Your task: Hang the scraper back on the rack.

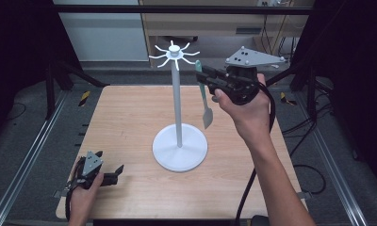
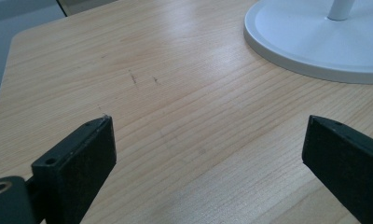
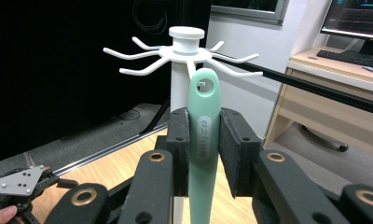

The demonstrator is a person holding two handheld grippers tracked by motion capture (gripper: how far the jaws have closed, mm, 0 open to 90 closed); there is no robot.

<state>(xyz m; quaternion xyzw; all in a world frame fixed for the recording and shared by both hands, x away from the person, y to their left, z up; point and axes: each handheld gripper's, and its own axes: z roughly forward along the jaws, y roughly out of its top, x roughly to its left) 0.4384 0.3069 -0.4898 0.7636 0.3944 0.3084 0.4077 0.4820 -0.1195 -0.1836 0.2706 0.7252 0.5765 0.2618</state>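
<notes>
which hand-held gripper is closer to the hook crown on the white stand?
Right. The right hand-held gripper holds a green utensil raised beside the hook crown; the left hand-held gripper sits low on the table, near the stand's base.

Hook stand (image 1: 179,141) at mid-table (image 1: 130,113); spatula (image 1: 204,94) held just right of its pole, left gripper (image 1: 112,175) near front-left corner.

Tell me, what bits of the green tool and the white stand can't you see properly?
- Green tool: right gripper view, lower end hidden below the right gripper.
- Its handle lettering: blurred there.
- White stand: left gripper view, pole and hooks cut off by the top edge.
</notes>
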